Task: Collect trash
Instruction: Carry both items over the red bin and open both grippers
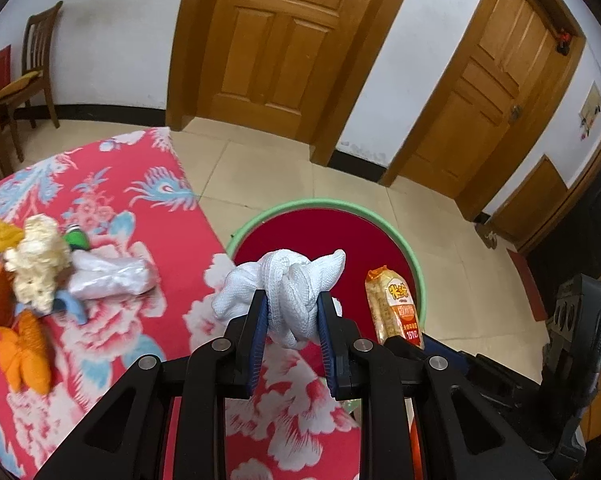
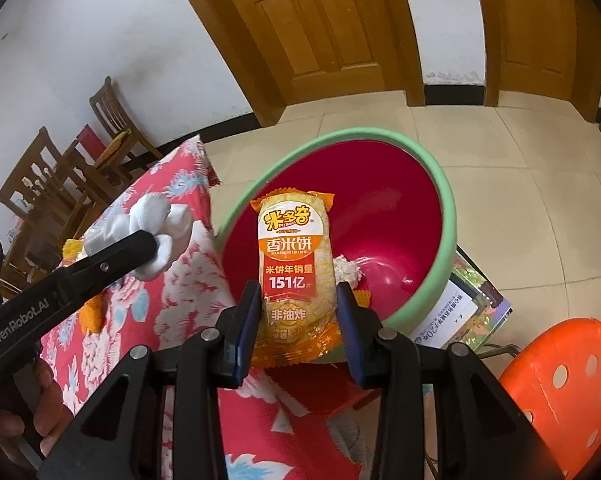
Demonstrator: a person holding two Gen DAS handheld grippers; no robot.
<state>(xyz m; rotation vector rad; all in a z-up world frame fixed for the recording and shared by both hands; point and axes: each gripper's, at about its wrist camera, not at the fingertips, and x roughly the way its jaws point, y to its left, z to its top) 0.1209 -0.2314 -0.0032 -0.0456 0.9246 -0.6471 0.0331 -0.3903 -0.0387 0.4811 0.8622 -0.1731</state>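
White knotted cloth (image 1: 290,300) pinched in left jaws, orange rice-cracker packet (image 2: 296,272) pinched in right jaws

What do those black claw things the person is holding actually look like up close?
Each is a matte black plastic tool. The left gripper and right gripper both have two straight fingers lined with blue pads, joined by angular linkage arms with silver rivets. White lettering "GenRobot.AI" runs along the left one's side.

glossy plastic basin (image 2: 440,184), woven white cloth (image 1: 296,296), shiny snack wrapper (image 2: 294,264).
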